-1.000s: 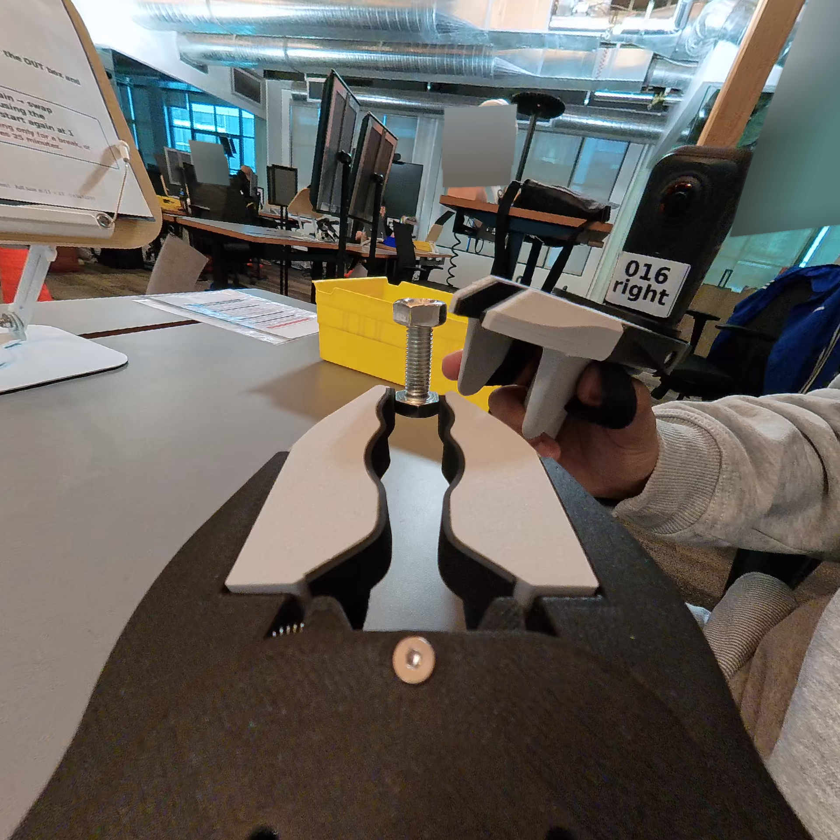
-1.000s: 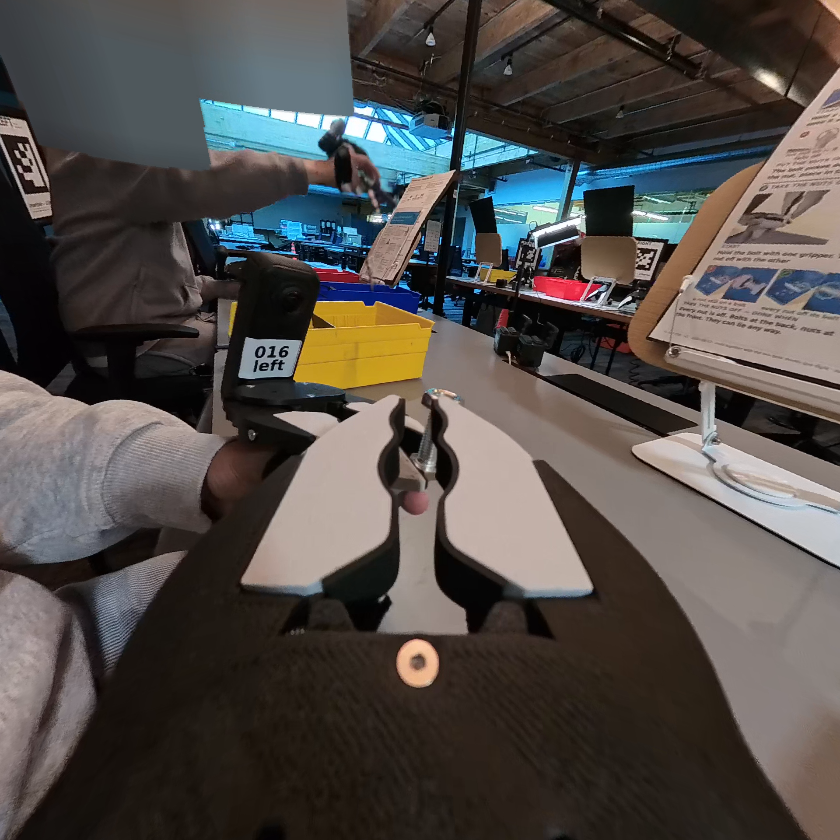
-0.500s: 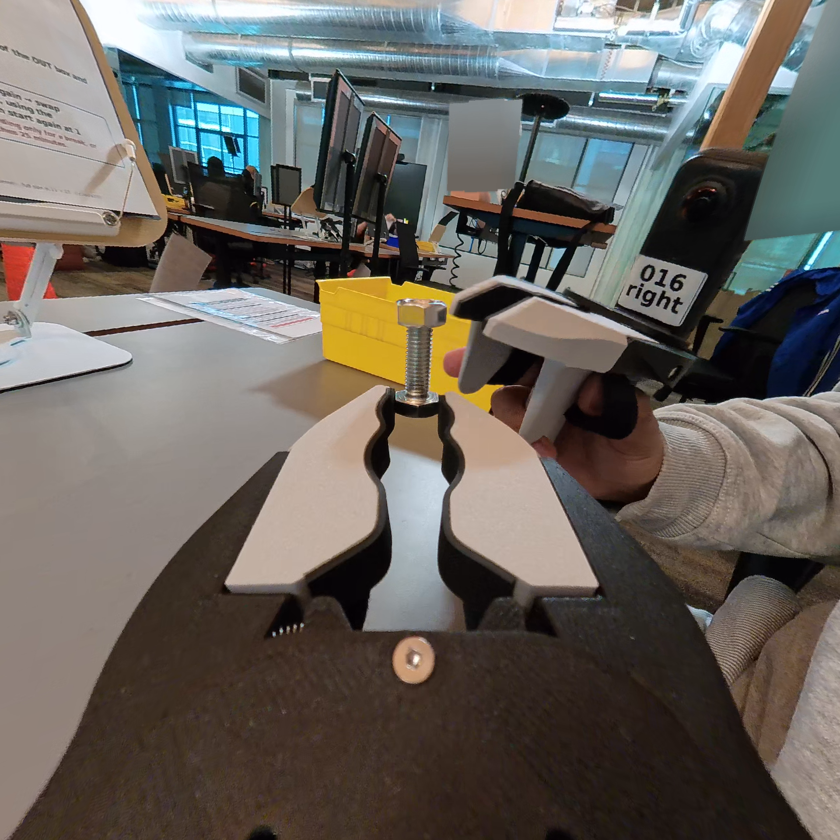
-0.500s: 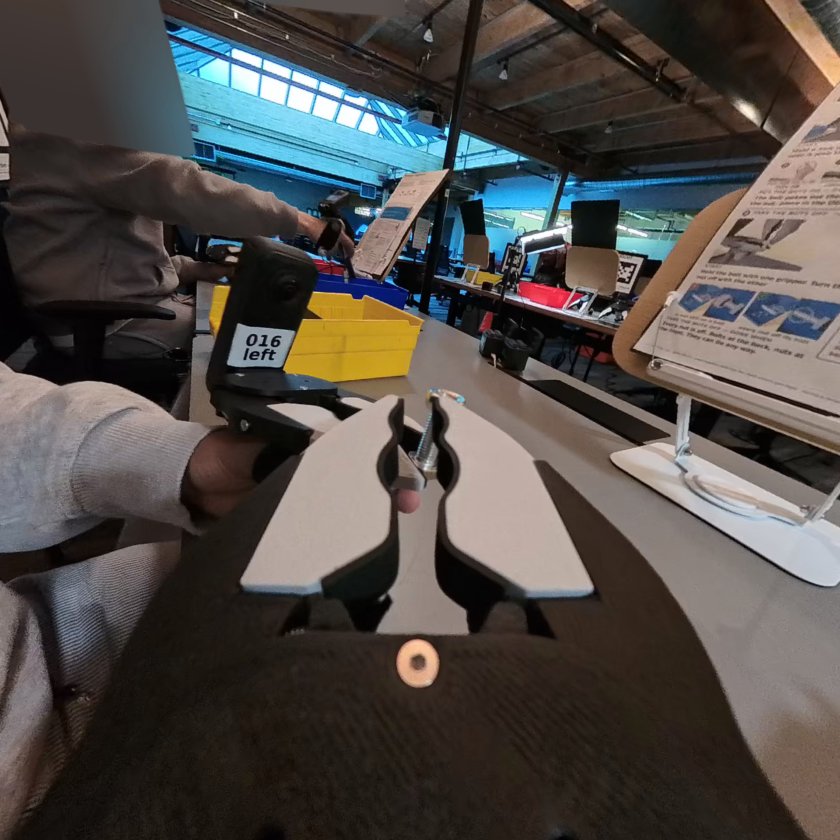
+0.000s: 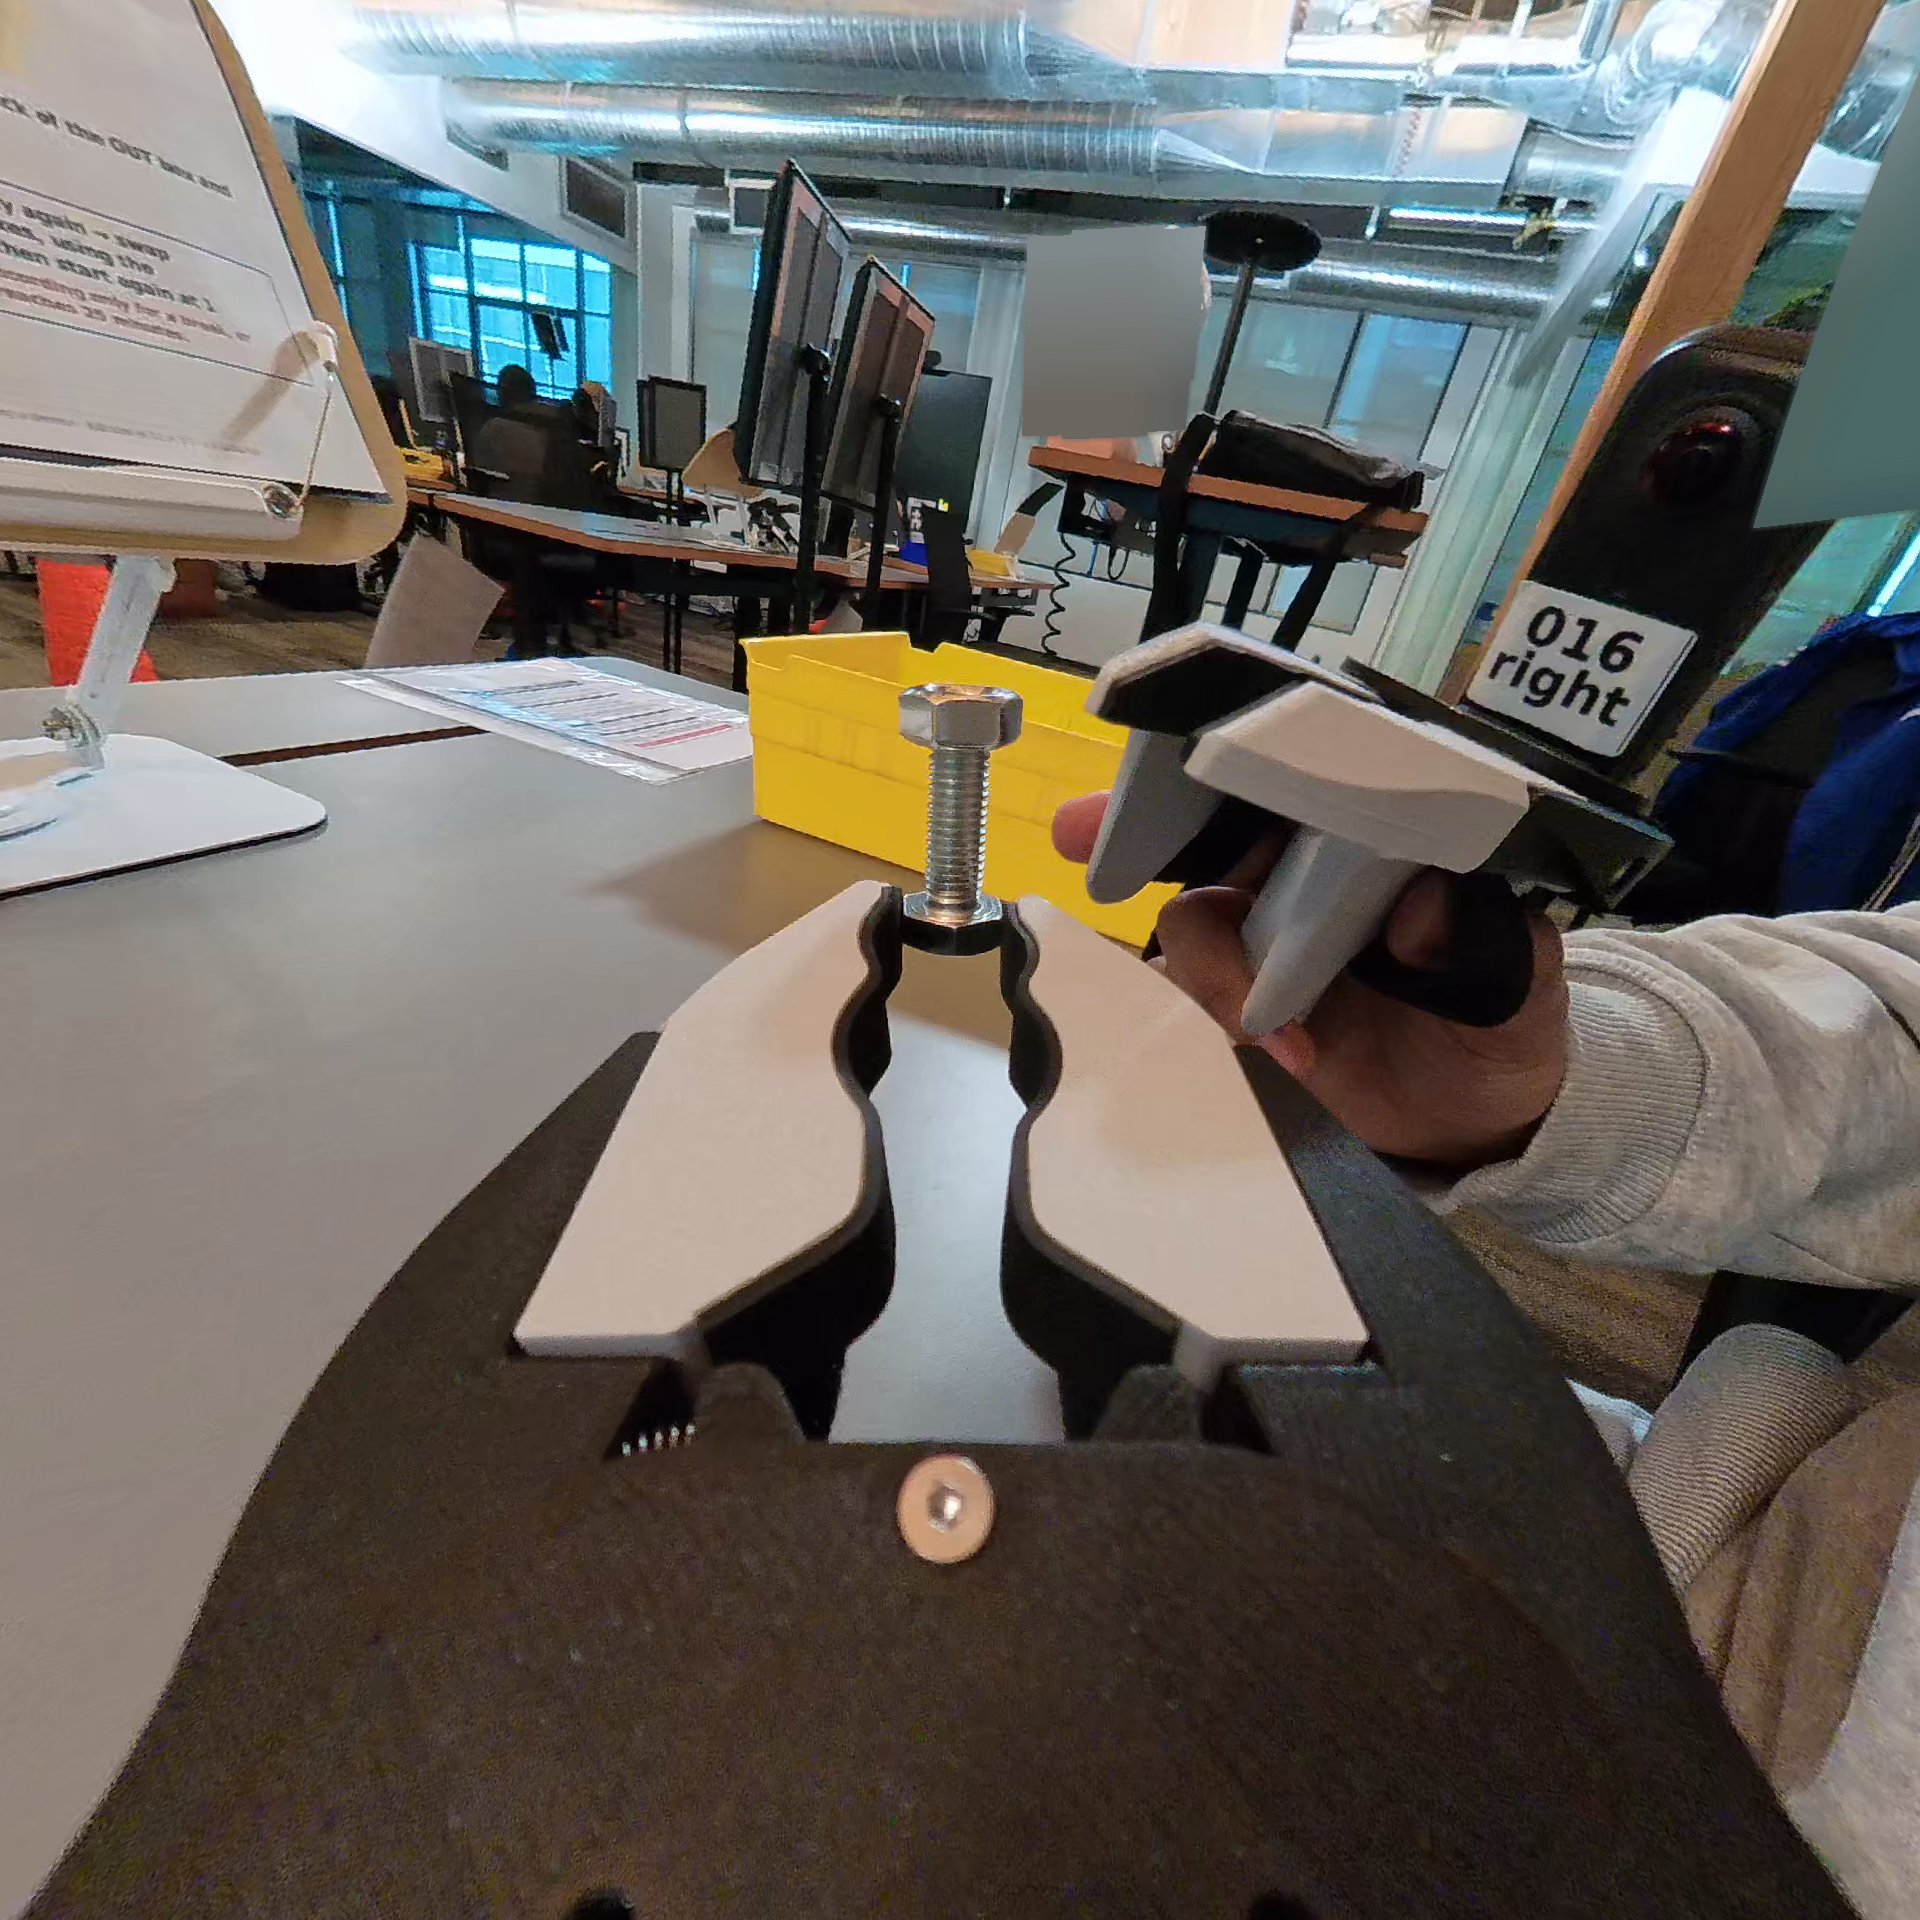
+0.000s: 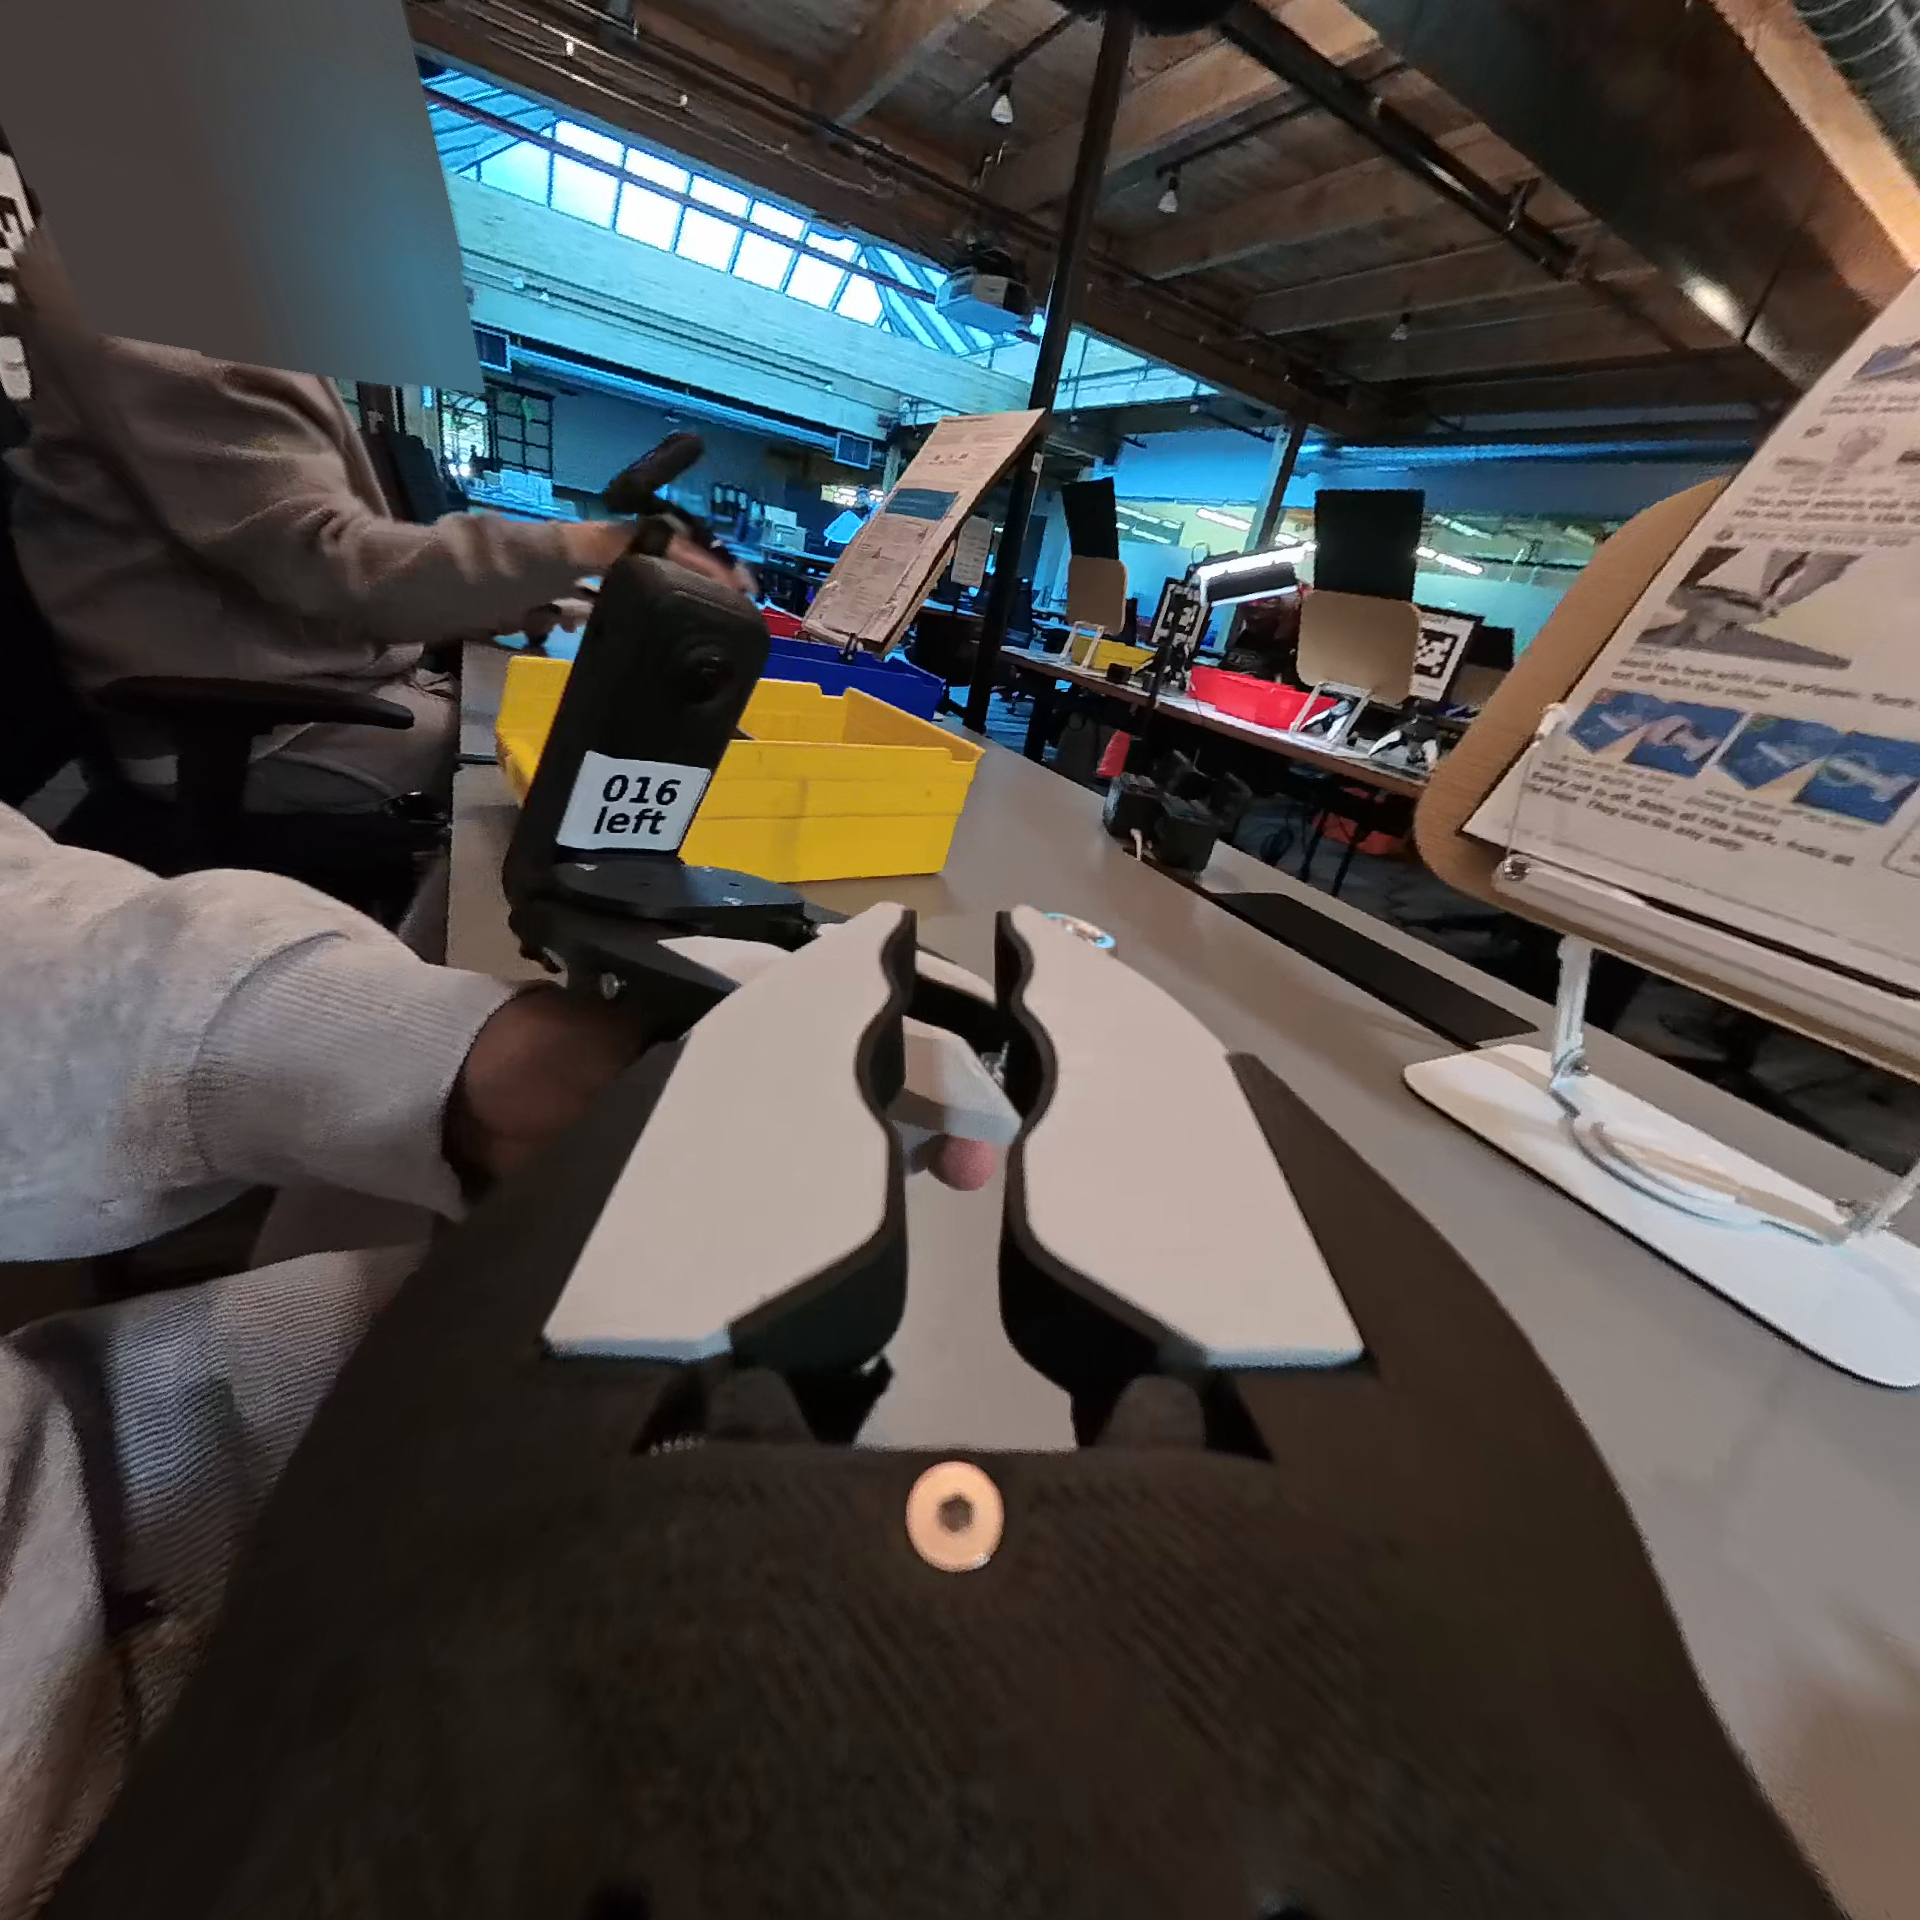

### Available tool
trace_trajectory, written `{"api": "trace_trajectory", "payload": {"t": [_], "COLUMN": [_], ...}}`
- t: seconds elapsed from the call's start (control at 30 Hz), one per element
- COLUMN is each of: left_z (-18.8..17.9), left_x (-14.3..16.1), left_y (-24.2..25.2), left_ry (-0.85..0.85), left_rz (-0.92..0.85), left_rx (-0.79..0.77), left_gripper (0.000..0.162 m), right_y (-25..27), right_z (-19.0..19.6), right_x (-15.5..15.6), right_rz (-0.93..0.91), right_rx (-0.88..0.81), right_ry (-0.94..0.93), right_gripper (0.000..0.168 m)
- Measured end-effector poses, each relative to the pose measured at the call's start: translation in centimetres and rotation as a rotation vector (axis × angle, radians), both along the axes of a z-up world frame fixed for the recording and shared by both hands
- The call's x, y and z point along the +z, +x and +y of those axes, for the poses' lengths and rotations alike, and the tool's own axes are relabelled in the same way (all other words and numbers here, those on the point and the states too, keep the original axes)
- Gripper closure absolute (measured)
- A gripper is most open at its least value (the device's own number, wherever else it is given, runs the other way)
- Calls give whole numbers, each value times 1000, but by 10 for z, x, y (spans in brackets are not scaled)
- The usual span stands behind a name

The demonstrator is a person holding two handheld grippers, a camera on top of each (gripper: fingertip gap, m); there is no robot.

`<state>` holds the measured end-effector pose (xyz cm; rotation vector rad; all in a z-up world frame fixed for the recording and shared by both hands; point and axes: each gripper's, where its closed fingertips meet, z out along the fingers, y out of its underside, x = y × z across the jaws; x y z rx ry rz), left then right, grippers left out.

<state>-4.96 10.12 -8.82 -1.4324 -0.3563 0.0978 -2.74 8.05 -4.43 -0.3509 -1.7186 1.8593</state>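
Note:
My left gripper (image 5: 951, 925) is shut on a steel nut (image 5: 951, 916) threaded on the lower end of a silver hex bolt (image 5: 956, 800). The bolt stands upright, head up, above the grey table (image 5: 312, 1039). My right gripper (image 5: 1205, 894) hangs just right of the bolt, fingers pointing down-left, clear of it and holding nothing. In the right wrist view the right gripper (image 6: 954, 925) shows a narrow gap between its fingers. One left finger (image 6: 956, 1091) shows through that gap. Only the rim of the bolt head (image 6: 1081, 928) peeks over my right finger.
A yellow bin (image 5: 831, 748) sits on the table behind the bolt; it also shows in the right wrist view (image 6: 831, 790). A document stand (image 5: 156, 312) on a white base (image 5: 135, 810) stands to the left. A laminated sheet (image 5: 561, 707) lies nearby. A seated person (image 6: 208, 561) is beyond the bin. The gap from one gripper's tips to the other's is roughly 5 cm.
My right gripper has shifted slightly away from the bolt and turned, so the bolt went from showing between its fingers to mostly hidden behind one. The left gripper holds steady.

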Motion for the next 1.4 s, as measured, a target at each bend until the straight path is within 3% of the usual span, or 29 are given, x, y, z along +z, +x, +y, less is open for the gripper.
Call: {"api": "trace_trajectory", "payload": {"t": [0.07, 0.23, 0.47, 0.67, 1.4], "left_z": [-1, 0, -4, -6, -33], "left_x": [0, 1, 2, 1, 7], "left_y": [0, 2, -4, -5, -14], "left_ry": [-1, 1, 15, 14, 49], "left_rz": [3, 11, -6, -3, -18], "left_rx": [3, -3, 18, 23, 98], "left_gripper": [143, 142, 143, 143, 143], "right_y": [-3, -18, -1, -13, -36], "right_z": [3, 8, -1, 2, -3], "right_x": [2, -4, 1, -2, -11], "right_rz": [2, -77, -2, -45, -155], "right_rx": [-18, -42, -1, -11, 54], "right_ry": [-19, -75, -18, -63, -131], "right_gripper": [150, 120, 153, 135, 128]}}
